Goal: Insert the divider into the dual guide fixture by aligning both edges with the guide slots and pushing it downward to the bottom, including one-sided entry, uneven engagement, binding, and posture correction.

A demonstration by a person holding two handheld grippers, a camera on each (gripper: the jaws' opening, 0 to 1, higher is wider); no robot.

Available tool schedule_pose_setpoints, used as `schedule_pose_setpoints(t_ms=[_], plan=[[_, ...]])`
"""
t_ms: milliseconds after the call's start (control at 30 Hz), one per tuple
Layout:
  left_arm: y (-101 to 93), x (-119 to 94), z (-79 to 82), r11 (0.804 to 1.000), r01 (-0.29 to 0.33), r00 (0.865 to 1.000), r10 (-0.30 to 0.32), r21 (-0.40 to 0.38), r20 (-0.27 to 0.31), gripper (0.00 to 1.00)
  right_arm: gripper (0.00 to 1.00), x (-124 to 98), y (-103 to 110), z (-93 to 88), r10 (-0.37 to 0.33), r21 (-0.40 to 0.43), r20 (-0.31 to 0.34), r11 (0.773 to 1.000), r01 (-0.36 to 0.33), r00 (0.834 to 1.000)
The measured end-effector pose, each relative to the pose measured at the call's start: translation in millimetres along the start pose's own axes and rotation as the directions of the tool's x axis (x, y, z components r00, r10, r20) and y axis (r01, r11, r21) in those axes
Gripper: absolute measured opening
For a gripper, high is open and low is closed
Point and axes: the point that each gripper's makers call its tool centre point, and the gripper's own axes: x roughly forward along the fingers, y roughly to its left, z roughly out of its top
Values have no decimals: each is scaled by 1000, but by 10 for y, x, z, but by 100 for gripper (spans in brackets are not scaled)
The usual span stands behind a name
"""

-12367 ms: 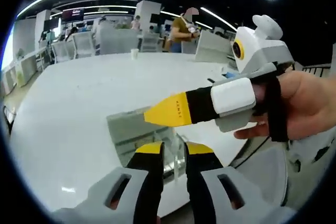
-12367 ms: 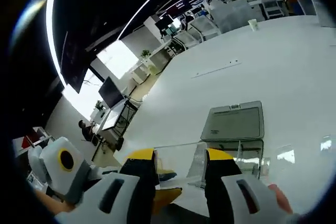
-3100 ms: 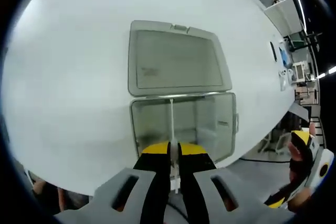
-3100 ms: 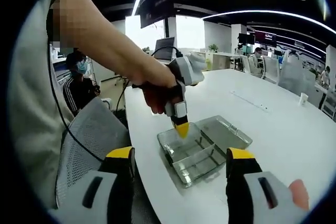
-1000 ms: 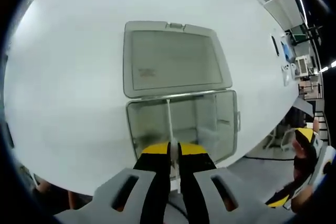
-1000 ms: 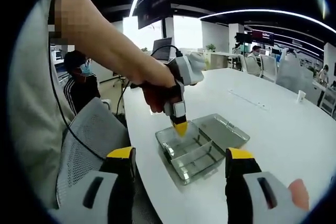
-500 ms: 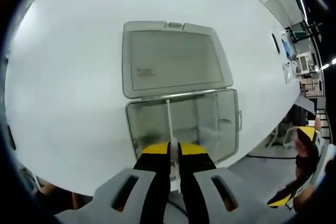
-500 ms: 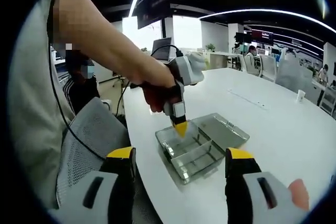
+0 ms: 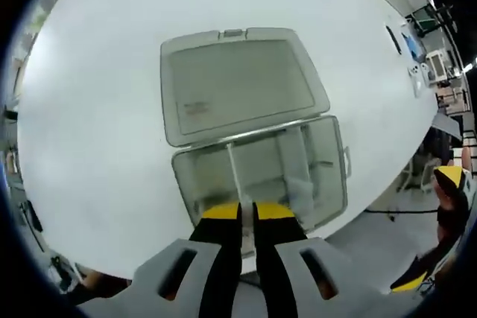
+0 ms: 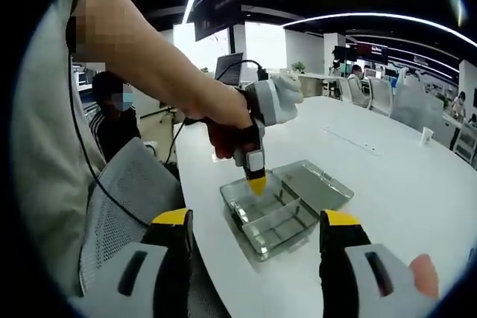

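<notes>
- In the left gripper view, we are pinching the thin clear plastic divider [image 9: 233,176] between the narrowly closed yellow-tipped jaws of the left gripper [image 9: 246,212], which is clamping its near upper edge.
- Compared with half a second ago, the clear rectangular compartment box [image 9: 335,158] and its open grey hinged lid [image 9: 235,80] are sitting rotated in this view, so we are judging that the hand has rolled, not that the box has moved.
- The divider is running straight ahead of the jaws, from the near wall to the hinge-side wall, standing on edge inside the box; a second divider [image 9: 307,156] is standing to the right of it.
- We cannot tell whether both ends are seated in their guide slots or how deep the panel is; the roll looks to us like a posture correction during the downward push.
- In the right gripper view, the right gripper [image 10: 257,225] is hanging with jaws wide apart and nothing between them, well back from the box [image 10: 279,232].
- Ahead of these jaws, the left gripper [image 10: 256,182] is pointing down into the box, a hand [image 10: 223,128] gripping it.
- The white tabletop [image 10: 402,184] is carrying the box near its edge.
</notes>
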Motion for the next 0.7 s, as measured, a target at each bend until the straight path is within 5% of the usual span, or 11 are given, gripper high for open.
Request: schedule_pose_setpoints(t_ms=[700], plan=[[4,97,22,994,-57,997,61,95,-43,2,67,-8,-28,-18,-1,-2,-11,1000,1,1000]])
